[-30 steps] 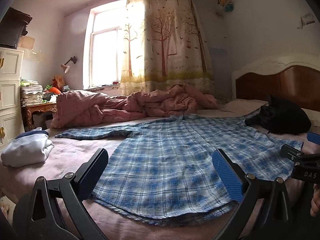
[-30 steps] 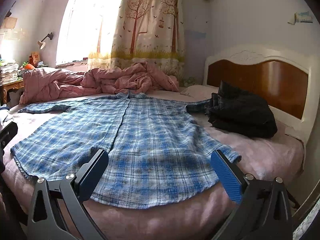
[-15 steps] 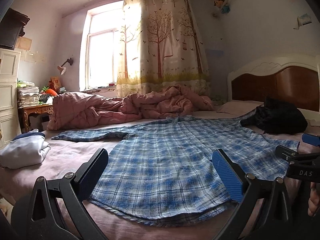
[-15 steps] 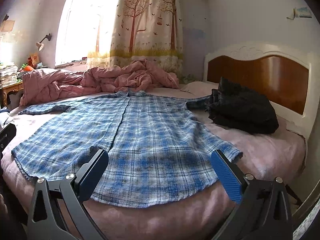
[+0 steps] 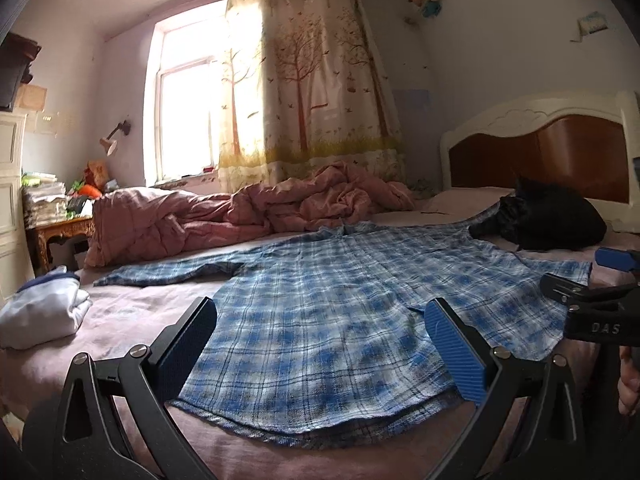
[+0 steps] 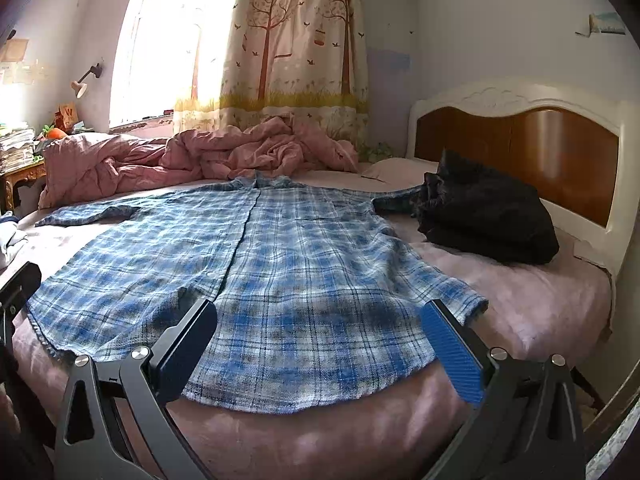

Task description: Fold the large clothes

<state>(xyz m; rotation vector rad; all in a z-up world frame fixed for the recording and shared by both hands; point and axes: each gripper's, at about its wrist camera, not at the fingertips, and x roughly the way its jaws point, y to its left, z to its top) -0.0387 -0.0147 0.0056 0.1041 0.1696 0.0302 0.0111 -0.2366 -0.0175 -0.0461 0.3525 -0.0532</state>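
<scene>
Plaid woven shirt (image 6: 280, 276) lies flat on pink bed (image 6: 532, 304).

I am in a lived-in bedroom of a home: before me spreads a bed (image 5: 132, 316) with a pink sheet, a carved white and brown headboard (image 6: 516, 136) and a rumpled pink quilt (image 5: 248, 216) pushed to its far side. A sunlit window (image 5: 186, 120) with a tree-printed curtain (image 5: 312, 92), a wall lamp (image 5: 114, 140), a white cabinet (image 5: 10, 196) and a cluttered side table (image 5: 60, 232) complete the domestic room.
</scene>
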